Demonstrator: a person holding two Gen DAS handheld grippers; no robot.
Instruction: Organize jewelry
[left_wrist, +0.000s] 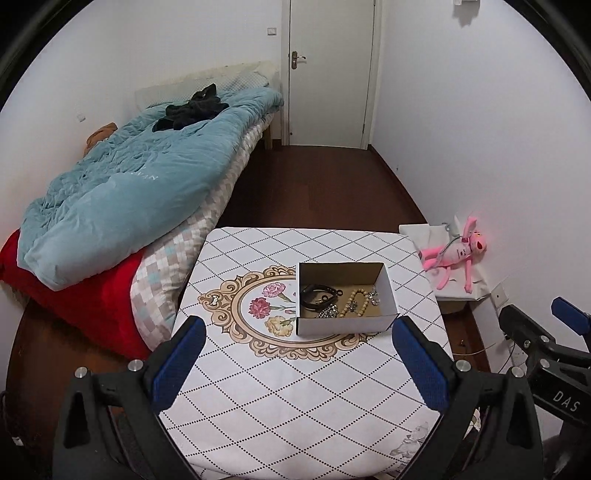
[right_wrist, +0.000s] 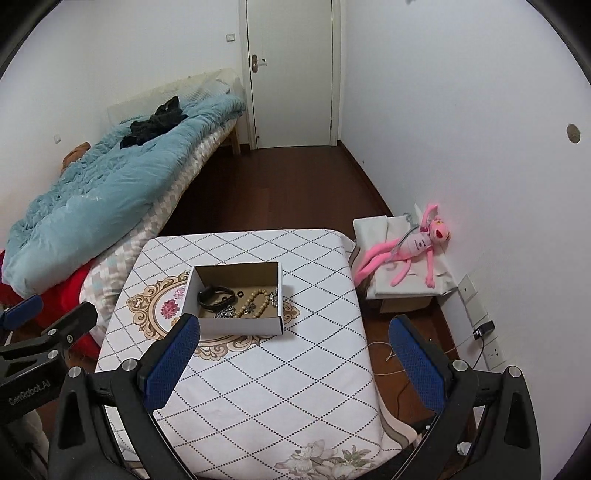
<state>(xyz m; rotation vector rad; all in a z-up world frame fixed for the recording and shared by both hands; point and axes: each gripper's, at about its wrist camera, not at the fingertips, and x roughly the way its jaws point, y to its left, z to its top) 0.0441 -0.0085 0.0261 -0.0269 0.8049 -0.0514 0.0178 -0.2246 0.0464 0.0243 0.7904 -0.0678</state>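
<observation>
A small open cardboard box stands on the patterned tablecloth. Inside lie a black band, a string of beige beads and some silvery pieces. My left gripper is open and empty, hovering above the table short of the box. My right gripper is open and empty, also held back from the box, to its near right. Each gripper shows at the edge of the other's view.
A bed with a blue duvet and a red blanket is at the left. A pink plush toy lies on a white box at the right wall. A closed door stands beyond dark wood floor.
</observation>
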